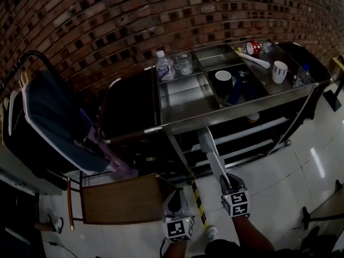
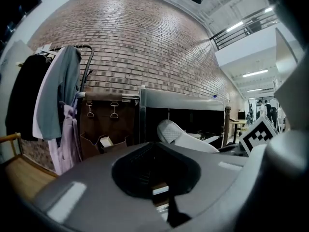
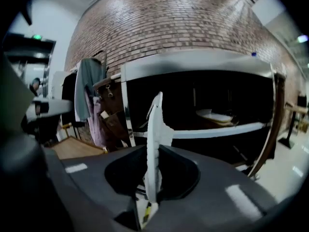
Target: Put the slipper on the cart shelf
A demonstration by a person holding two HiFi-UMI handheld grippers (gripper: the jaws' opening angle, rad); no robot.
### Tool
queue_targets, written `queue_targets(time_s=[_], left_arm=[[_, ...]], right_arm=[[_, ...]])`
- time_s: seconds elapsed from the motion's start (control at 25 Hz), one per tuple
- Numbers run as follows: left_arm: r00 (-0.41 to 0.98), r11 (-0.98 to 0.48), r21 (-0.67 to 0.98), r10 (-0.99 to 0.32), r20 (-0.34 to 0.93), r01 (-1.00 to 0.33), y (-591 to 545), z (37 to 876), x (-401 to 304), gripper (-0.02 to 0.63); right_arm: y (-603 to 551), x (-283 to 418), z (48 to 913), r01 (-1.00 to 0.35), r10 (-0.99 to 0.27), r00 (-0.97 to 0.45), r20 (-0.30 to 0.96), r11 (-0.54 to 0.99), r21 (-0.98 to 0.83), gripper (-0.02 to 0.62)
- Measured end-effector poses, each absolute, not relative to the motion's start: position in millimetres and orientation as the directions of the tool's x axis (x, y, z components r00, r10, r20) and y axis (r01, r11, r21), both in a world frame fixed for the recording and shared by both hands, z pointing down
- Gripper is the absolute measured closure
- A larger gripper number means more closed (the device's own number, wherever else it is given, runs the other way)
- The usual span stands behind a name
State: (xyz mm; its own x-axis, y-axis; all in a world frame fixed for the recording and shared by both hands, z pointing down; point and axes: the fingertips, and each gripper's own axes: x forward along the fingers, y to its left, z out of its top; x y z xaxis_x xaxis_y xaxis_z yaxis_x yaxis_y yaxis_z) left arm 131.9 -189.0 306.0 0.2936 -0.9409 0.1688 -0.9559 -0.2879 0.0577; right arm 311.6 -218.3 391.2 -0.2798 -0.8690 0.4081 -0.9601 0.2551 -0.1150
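A white slipper (image 1: 210,150) sticks out from my right gripper (image 1: 230,183), slanting up toward the lower shelves of the steel cart (image 1: 239,114). In the right gripper view the slipper (image 3: 154,144) stands edge-on between the jaws, which are shut on its near end. Beyond it runs the cart's white shelf rail (image 3: 217,131), and a second pale slipper (image 3: 216,116) lies on the shelf behind. My left gripper (image 1: 175,199) hangs low beside the right one, jaws together with nothing in them. From the left gripper view the held slipper (image 2: 186,138) shows in front of the cart.
The cart top holds a water bottle (image 1: 163,66), a glass jar (image 1: 184,63), a black cup (image 1: 223,81) and a white mug (image 1: 279,71). A clothes rack with jackets (image 1: 51,122) stands at left, and a wooden seat (image 1: 121,199) is beside my left gripper. Yellow-black tape (image 1: 198,200) marks the floor.
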Motion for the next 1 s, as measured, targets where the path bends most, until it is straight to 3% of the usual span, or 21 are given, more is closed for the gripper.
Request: queue_targets(time_s=[0.2, 0.4, 0.72, 1.0], left_arm=[[0.279, -0.275, 0.050, -0.940, 0.196, -0.960, -206.9, 315.6, 135.9, 0.591], [0.287, -0.283, 0.046, -0.940, 0.183, -0.958, -216.1, 309.6, 140.6, 0.591], [0.297, -0.297, 0.026, -0.938, 0.178, -0.955, -241.1, 314.5, 144.9, 0.591], [0.298, -0.295, 0.046, -0.940, 0.167, -0.954, -255.9, 307.7, 149.8, 0.591]], right_arm=[[-251.4, 305.4, 395.4, -0.844, -0.838, -0.405, 0.365, 0.190, -0.502, 0.545], [-291.4, 299.4, 397.2, -0.683, -0.815, -0.496, 0.302, 0.151, -0.714, 0.545], [-359.5, 277.5, 395.5, -0.505, -0.766, -0.598, 0.233, 0.135, -0.852, 0.543], [-404.7, 280.6, 419.4, -0.419, -0.751, -0.610, 0.255, 0.032, -0.907, 0.541]])
